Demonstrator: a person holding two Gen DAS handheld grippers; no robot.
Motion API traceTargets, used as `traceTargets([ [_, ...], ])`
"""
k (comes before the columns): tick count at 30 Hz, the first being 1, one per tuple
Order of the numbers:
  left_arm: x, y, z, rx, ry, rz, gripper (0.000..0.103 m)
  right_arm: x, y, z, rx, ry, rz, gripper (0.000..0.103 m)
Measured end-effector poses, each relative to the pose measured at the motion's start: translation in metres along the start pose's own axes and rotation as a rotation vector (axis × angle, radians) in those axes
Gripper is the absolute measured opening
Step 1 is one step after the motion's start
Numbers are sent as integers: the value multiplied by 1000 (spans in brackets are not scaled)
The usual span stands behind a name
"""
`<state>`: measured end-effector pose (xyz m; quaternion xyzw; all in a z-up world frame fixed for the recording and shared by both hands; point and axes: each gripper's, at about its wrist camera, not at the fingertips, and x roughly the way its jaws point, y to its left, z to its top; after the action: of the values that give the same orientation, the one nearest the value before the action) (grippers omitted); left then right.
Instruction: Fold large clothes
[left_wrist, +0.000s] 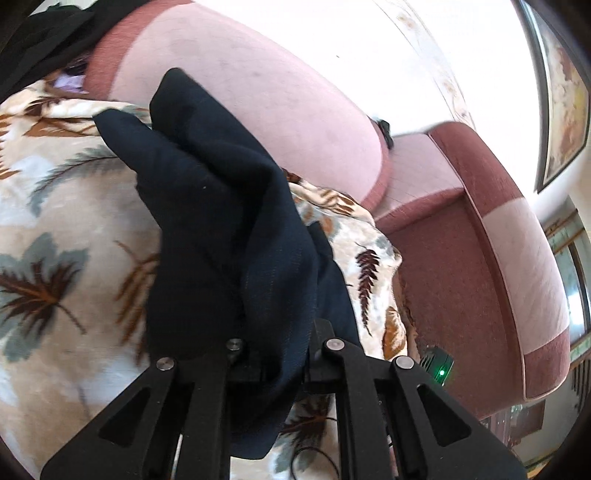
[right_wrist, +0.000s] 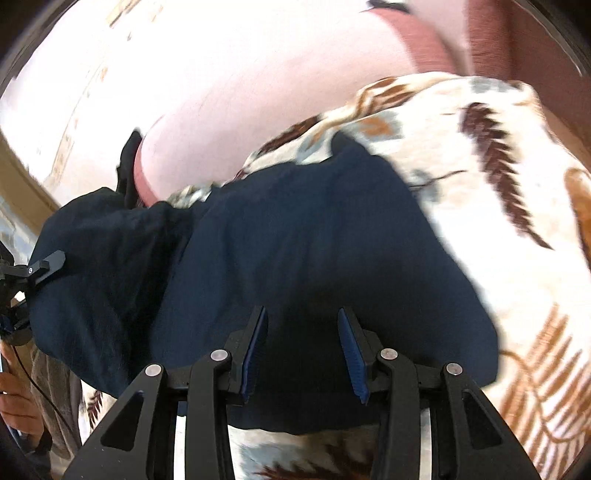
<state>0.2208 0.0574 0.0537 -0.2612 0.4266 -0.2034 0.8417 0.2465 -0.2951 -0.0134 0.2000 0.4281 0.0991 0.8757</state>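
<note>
The left tool (left_wrist: 273, 354) is clenched on a bunched corner of the navy garment (right_wrist: 295, 240) over the leaf-print blanket (left_wrist: 66, 221), while the right tool (right_wrist: 303, 350) hovers released above it, so a thin pinch could slip mid-lift.

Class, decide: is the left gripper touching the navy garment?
Touching. In the left wrist view the left gripper has its jaws clamped on the bunched navy garment.

support: pink sofa (left_wrist: 295, 110) | on it: leaf-print blanket (left_wrist: 55, 221), navy garment (right_wrist: 295, 240)
</note>
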Motion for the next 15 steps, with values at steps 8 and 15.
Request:
traceTargets([
  [8, 36, -35, -8, 37, 60, -4, 9, -12, -31, -8, 58, -34, 46, 39],
  [15, 78, -56, -17, 58, 125, -11, 9, -23, -44, -8, 37, -54, 35, 39],
])
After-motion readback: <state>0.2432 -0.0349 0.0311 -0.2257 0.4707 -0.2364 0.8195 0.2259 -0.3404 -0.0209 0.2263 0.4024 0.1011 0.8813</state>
